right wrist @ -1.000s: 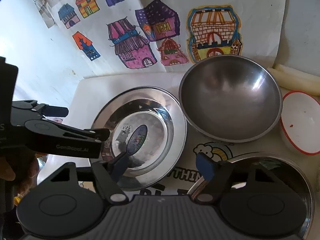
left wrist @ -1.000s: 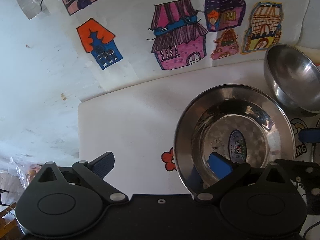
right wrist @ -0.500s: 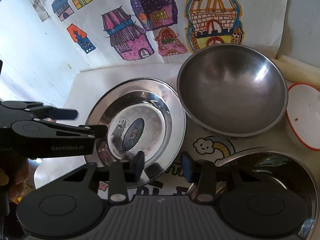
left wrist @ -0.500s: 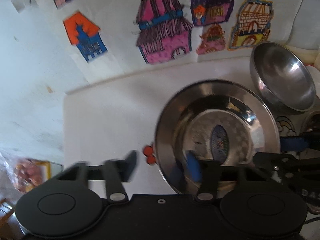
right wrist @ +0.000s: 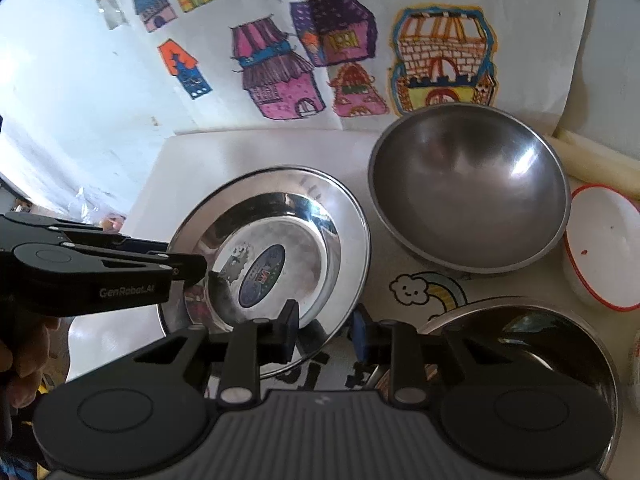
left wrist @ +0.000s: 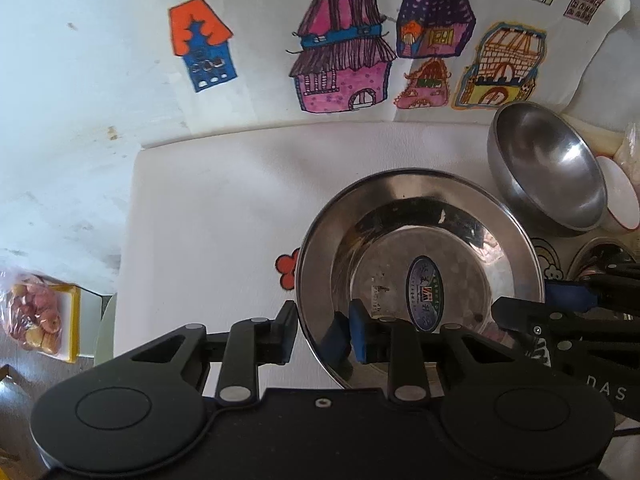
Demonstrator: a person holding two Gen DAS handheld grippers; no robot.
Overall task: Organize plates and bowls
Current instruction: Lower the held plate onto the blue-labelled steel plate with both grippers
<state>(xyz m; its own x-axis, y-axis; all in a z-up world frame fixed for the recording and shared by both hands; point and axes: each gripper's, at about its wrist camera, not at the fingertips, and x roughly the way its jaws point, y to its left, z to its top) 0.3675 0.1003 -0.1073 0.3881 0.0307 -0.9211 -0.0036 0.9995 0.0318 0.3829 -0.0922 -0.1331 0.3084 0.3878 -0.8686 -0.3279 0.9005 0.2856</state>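
The left claw (left wrist: 323,336) has just been closing, and its 2 fingers now straddle the left rim of the steel plate (left wrist: 420,276): the black outer finger (left wrist: 286,332) sits outside the rim, the blue pad (left wrist: 358,334) inside over the dish. I cannot tell for certain that both pads press the metal, but the rim is caught between them with little gap.

The right claw (right wrist: 325,334) has also been closing, on the same plate (right wrist: 280,256) from the opposite side. Its left finger (right wrist: 289,330) lies over the plate's near-right rim and its blue pad (right wrist: 360,338) stands just outside the edge, so the rim runs between them. Here too contact on both sides is hard to confirm. In this view the left claw (right wrist: 192,268) reaches in from the left edge, a hand (right wrist: 24,364) behind it, with its tips at the plate's far rim.

The plate lies flat on the white table (left wrist: 224,208), a blue oval sticker at its centre. Just beyond it to the right sits a deep steel bowl (right wrist: 468,192), close to the plate's rim. Right of that bowl is a white bowl with a red rim (right wrist: 604,248). Another steel dish (right wrist: 532,344) lies under the right claw's right side, near the plate. A sheet of coloured house drawings (right wrist: 320,60) lies behind everything.
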